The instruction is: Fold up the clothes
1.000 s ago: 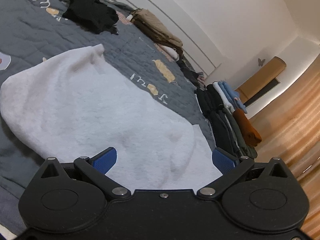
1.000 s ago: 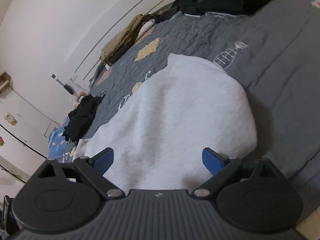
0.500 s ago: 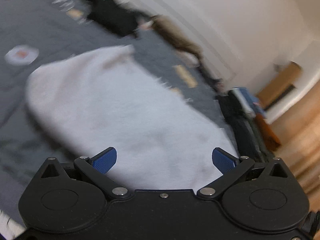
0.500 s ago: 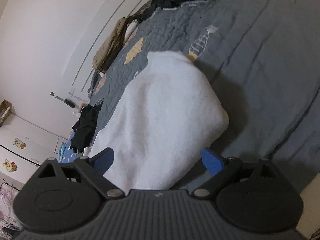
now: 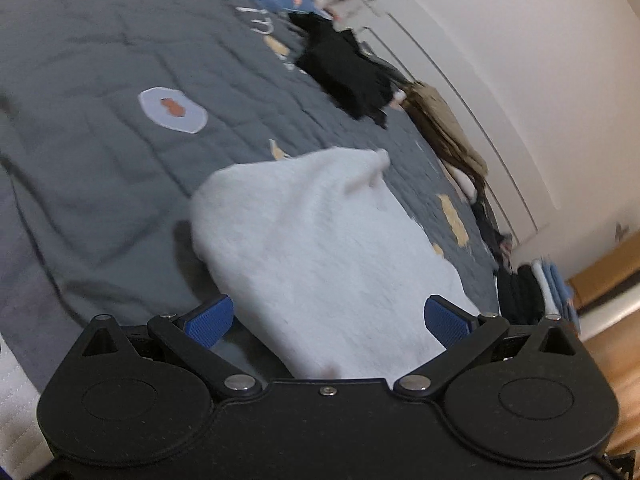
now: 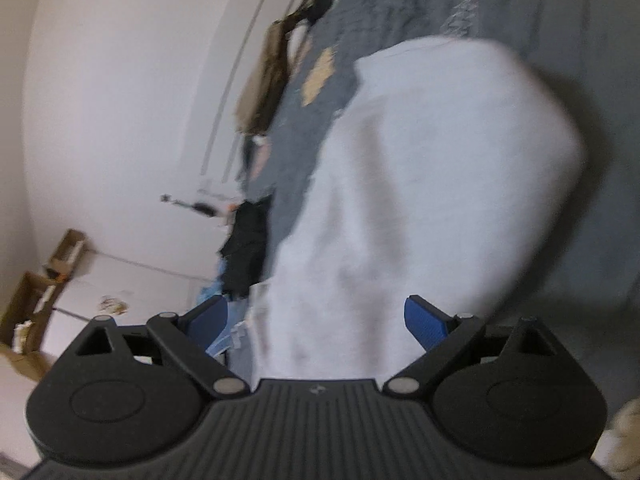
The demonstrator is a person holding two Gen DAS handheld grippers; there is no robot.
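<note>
A folded white fleece garment (image 5: pixel 320 248) lies on the grey quilted bedspread (image 5: pixel 100 92). My left gripper (image 5: pixel 328 320) hovers over its near end, open, blue pads wide apart with the cloth showing between them. In the right wrist view the same white garment (image 6: pixel 420 184) fills the middle, blurred by motion. My right gripper (image 6: pixel 316 322) is open above its near end, nothing pinched between the pads.
A black garment (image 5: pixel 348 72) and a tan garment (image 5: pixel 444 128) lie farther along the bed by the white wall. A stack of folded dark and blue clothes (image 5: pixel 532 288) sits at the bed's far right. Wooden floor (image 5: pixel 616 360) lies beyond the bed edge.
Both grippers have swung round the white garment; it now looks narrower and more bunched than a second ago. Both stayed open throughout.
</note>
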